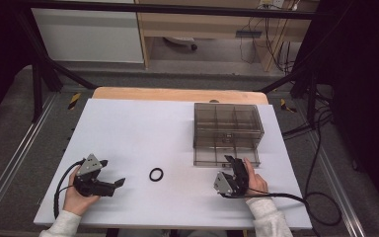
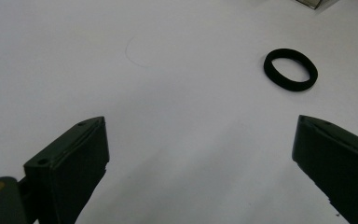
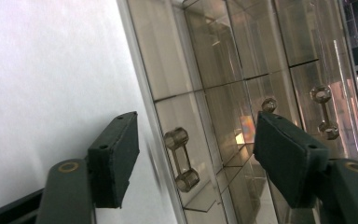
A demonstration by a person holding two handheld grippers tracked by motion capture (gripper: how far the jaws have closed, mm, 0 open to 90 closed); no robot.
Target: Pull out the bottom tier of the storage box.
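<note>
A small black ring [image 1: 156, 174] lies flat on the white tabletop [image 1: 138, 128] between my two hands; in the left gripper view the ring [image 2: 290, 69] sits ahead and to the right of the jaws. My left gripper [image 1: 112, 172] [image 2: 200, 123] stands wide open over bare table, apart from the ring. A smoky clear drawer box [image 1: 227, 131] [image 3: 223, 56] stands at the right. My right gripper [image 1: 233, 162] [image 3: 196, 121] is at its front face, open, with a clear drawer handle [image 3: 182, 158] between the jaws and touched by neither pad.
A second drawer handle [image 3: 324, 109] shows further along the box front. The table's wooden far edge [image 1: 177, 94] lies behind the white sheet. Cables trail from both grippers across the near edge, and black frame posts stand at the sides.
</note>
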